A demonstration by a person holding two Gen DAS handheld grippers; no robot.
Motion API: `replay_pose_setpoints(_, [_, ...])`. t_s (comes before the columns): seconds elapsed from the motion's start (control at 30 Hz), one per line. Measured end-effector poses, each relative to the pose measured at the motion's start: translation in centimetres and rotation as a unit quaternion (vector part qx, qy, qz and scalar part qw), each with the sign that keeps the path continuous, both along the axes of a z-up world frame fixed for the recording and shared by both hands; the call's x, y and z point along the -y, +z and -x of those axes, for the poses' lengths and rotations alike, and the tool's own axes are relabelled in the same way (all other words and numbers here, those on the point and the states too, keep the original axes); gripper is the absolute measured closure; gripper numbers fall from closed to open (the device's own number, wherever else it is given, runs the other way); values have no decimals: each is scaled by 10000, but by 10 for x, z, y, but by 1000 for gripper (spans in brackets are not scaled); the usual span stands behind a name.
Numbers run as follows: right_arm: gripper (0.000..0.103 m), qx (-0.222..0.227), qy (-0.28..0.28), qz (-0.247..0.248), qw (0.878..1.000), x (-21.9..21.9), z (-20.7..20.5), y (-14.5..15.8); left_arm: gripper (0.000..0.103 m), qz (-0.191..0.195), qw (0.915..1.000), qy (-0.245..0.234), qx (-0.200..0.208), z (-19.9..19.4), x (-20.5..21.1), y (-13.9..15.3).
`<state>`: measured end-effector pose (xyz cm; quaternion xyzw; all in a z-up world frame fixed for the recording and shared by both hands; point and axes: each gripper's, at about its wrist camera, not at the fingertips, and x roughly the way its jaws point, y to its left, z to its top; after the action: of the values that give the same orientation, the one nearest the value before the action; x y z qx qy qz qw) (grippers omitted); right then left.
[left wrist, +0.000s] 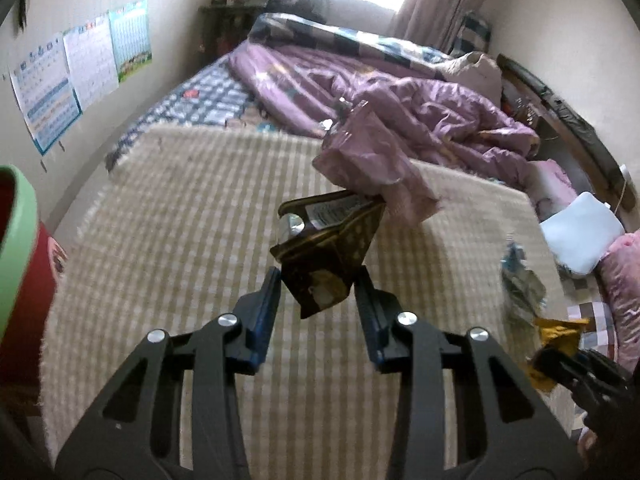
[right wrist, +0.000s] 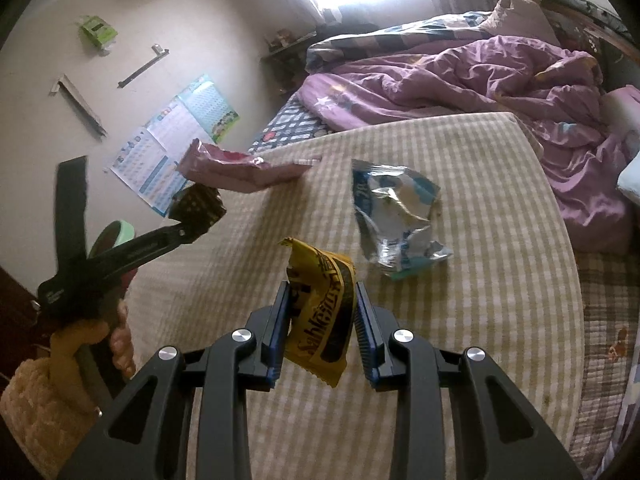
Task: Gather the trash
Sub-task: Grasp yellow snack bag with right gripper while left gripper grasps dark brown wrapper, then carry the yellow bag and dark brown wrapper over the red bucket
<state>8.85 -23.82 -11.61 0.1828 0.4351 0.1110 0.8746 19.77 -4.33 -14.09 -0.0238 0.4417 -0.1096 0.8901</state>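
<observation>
In the left wrist view my left gripper [left wrist: 319,278] is shut on a dark brown snack wrapper [left wrist: 324,248], held above the beige checked blanket [left wrist: 180,220]. A crumpled pink wrapper [left wrist: 368,160] touches the brown one's far end; I cannot tell whether it is lifted too. The right wrist view shows my right gripper [right wrist: 320,290] shut on a yellow wrapper [right wrist: 320,320]. A blue and silver wrapper [right wrist: 396,220] lies loose on the blanket just ahead of it. The left gripper [right wrist: 186,230], in a hand, shows at the left there.
A red bin with a green rim [left wrist: 16,240] stands at the bed's left edge. A rumpled purple duvet [left wrist: 420,112] covers the far half of the bed, with pillows [left wrist: 580,236] at the right. Posters [left wrist: 80,68] hang on the left wall.
</observation>
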Motion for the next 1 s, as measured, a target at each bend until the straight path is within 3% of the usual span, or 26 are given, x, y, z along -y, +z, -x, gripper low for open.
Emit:
replay_pose_setpoints(0.3, [73, 146, 182, 19, 9997, -29, 7, 13, 67, 114, 9991, 37, 409, 51, -19, 45])
replay_pose_setpoints(0.53, [73, 289, 348, 61, 9990, -56, 16, 25, 67, 131, 9983, 141, 556, 81, -41, 60])
replay_pose_setpoints(1.0, [72, 674, 671, 238, 9952, -113, 29, 56, 67, 68, 9915, 833, 996, 138, -122, 92])
